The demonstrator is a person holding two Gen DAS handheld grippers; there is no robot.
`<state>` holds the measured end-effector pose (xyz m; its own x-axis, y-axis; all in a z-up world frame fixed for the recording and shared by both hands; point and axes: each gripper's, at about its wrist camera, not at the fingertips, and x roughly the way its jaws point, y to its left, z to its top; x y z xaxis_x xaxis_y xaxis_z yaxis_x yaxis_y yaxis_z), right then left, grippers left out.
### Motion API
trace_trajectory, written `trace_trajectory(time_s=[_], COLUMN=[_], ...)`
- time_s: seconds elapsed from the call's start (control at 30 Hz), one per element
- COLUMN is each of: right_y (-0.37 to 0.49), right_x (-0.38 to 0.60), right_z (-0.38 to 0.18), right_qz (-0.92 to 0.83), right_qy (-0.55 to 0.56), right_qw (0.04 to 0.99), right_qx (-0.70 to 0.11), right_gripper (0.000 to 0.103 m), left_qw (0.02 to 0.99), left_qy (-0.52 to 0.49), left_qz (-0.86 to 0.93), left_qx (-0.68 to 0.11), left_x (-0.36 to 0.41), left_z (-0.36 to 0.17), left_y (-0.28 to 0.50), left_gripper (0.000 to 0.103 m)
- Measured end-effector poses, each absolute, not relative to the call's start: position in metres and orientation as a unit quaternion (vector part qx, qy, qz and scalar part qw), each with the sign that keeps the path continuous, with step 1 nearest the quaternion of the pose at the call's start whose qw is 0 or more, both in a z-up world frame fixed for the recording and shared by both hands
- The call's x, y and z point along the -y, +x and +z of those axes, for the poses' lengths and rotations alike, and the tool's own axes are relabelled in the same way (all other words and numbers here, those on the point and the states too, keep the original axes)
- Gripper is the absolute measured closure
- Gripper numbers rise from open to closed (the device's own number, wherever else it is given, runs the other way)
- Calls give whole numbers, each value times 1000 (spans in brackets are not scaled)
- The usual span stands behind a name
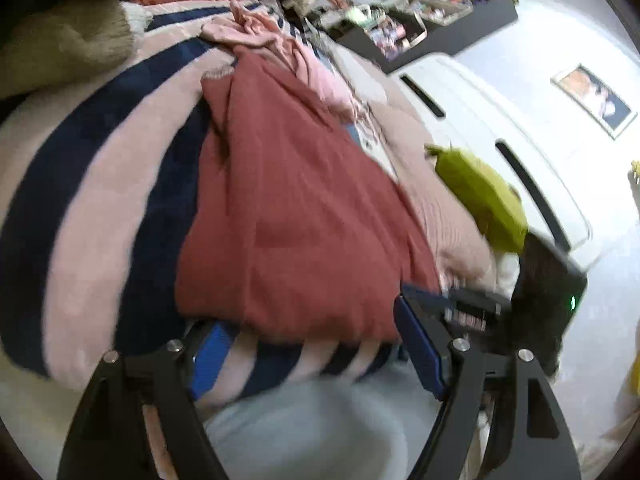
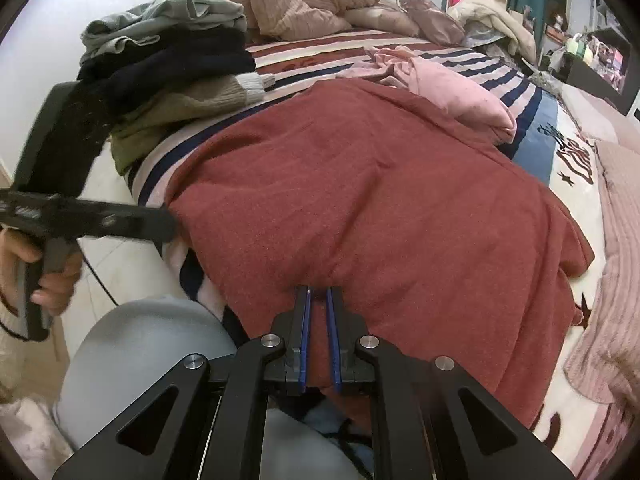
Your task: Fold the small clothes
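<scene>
The red garment (image 2: pixel 372 208) lies spread across the striped bed (image 2: pixel 400 46), its near hem draping over the bed edge. The right claw (image 2: pixel 319 300) is clenched on that hem. The left claw (image 1: pixel 308 344) is released at the garment's left corner. Bedspread lettering is unreadable

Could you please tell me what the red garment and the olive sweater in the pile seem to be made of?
Red garment: probably soft, matte fleece or brushed knit; its surface looks fuzzy and creases gently. Olive sweater: apparently chunky wool-like knit, with visible ribbing and a pale cuff.
</scene>
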<state>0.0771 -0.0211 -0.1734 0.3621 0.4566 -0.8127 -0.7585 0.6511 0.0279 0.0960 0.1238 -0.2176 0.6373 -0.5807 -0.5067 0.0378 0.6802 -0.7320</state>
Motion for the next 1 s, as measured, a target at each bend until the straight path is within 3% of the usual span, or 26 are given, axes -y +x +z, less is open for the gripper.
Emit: trace_trajectory(time_s=[0.07,0.13,0.23,0.43,0.6,0.7,0.9,1.0], right_y=[77,78,78,80,83,84,79,75], right_x=[22,24,25,34,82,129,200,221], right_z=[-173,-174,-174,-172,-143,-128,-119,-124], right_qz=[379,380,381,390,364,327,268,254], right_qy=[-174,-169,-167,-142,-95,-62,-22,-1], right_qw=[805,805,806,806,838,863,888,890], right_qx=[-422,-423,-421,-423,-394,-379,-374,-379], right_gripper=[100,100,100,99,81,81,81,81], left_qw=[832,832,841,886,916,921,871,842], left_qy=[-375,-380,-363,-259,-130,-16,98,108], left_qz=[-177,-168,-153,-150,-167,-192,-293,-329], left_qx=[-369,-367,-370,-354,-342,-339,-382,-414], left_x=[-124,-122,-117,-93,-60,-19,66,98], left_z=[-217,-217,-212,-173,-140,-122,-133,-156], left_y=[106,114,122,126,136,146,169,177], left_gripper=[33,60,89,93,93,93,92,86])
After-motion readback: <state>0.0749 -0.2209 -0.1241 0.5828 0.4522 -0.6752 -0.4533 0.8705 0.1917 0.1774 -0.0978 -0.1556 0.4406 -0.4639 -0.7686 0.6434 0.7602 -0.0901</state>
